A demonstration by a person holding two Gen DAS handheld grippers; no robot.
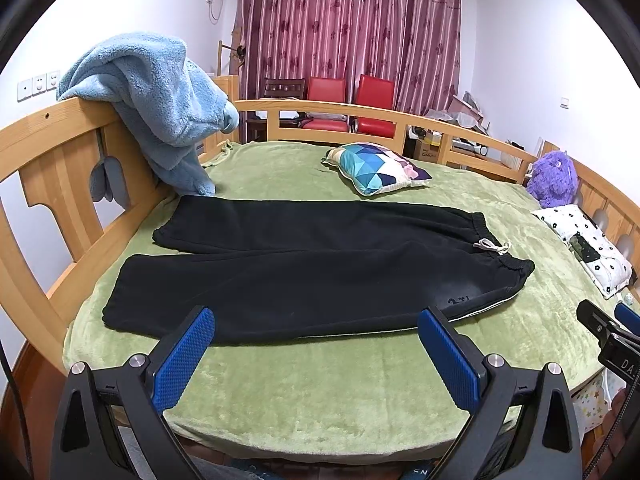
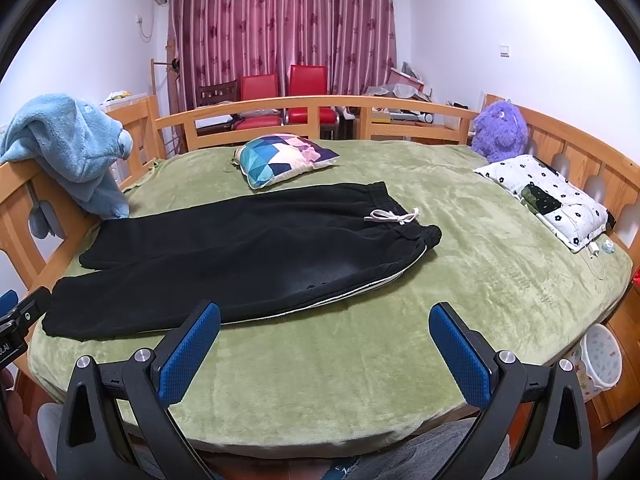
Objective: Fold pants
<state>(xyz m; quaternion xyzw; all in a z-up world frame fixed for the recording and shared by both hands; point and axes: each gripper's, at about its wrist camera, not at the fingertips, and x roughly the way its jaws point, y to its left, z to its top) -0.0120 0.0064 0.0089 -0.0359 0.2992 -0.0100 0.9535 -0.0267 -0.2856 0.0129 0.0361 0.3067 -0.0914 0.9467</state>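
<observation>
Green bedding (image 1: pixel 320 392) covers the bed before you, with the black pants (image 1: pixel 304 276) laid flat at 12 o'clock, waistband toward 2 o'clock, drawstring (image 1: pixel 492 246) on top. Your left gripper (image 1: pixel 316 324) and right gripper (image 2: pixel 325 320) both hover spread wide, holding nothing, near the pants' front edge.

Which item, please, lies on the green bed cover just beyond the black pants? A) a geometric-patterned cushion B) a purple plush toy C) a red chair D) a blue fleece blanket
A: the geometric-patterned cushion rests on the green bed cover directly past the black pants, near their waistband.
</observation>
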